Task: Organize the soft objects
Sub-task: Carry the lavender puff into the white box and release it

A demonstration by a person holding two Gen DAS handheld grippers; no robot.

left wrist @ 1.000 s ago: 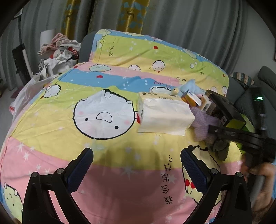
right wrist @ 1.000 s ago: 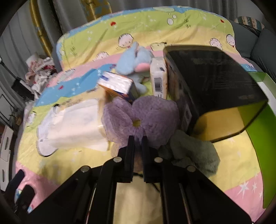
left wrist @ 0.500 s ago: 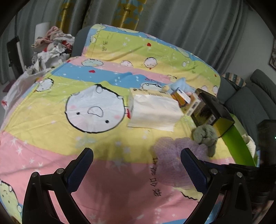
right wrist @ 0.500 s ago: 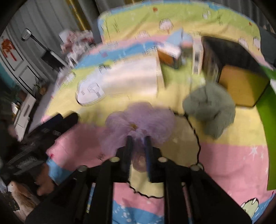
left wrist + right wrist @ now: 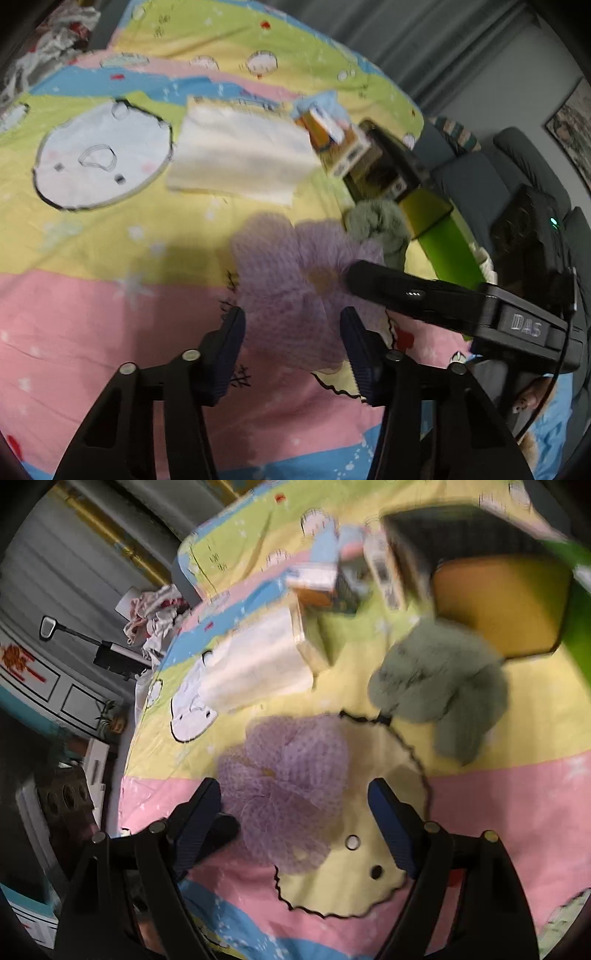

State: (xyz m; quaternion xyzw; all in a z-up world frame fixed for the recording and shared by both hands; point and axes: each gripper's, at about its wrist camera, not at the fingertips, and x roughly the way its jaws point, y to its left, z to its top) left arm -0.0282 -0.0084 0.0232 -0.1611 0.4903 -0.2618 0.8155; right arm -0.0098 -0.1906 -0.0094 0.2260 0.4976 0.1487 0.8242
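Observation:
A purple flower-shaped plush (image 5: 291, 280) lies on the cartoon bedspread (image 5: 110, 302); it also shows in the right wrist view (image 5: 284, 790). My right gripper (image 5: 295, 812) is open, its jaws standing wide on either side of the plush. My left gripper (image 5: 291, 339) is partly open with the near edge of the plush between its fingers. The right gripper's body (image 5: 443, 306) reaches in from the right. A grey-green plush (image 5: 443, 686) lies behind, beside a black and yellow box (image 5: 491, 594). A blue plush (image 5: 328, 542) lies far back.
A white tissue pack (image 5: 240, 155) lies in the middle of the bed, with small cartons (image 5: 332, 136) next to it. A green board (image 5: 447, 243) lies at the right edge. A grey sofa (image 5: 480, 177) stands beyond the bed. Clothes (image 5: 155, 613) are piled far back.
My right gripper carried the purple plush toward the near side of the bed, then opened and let it go. My left gripper moved in over the plush and its jaws narrowed.

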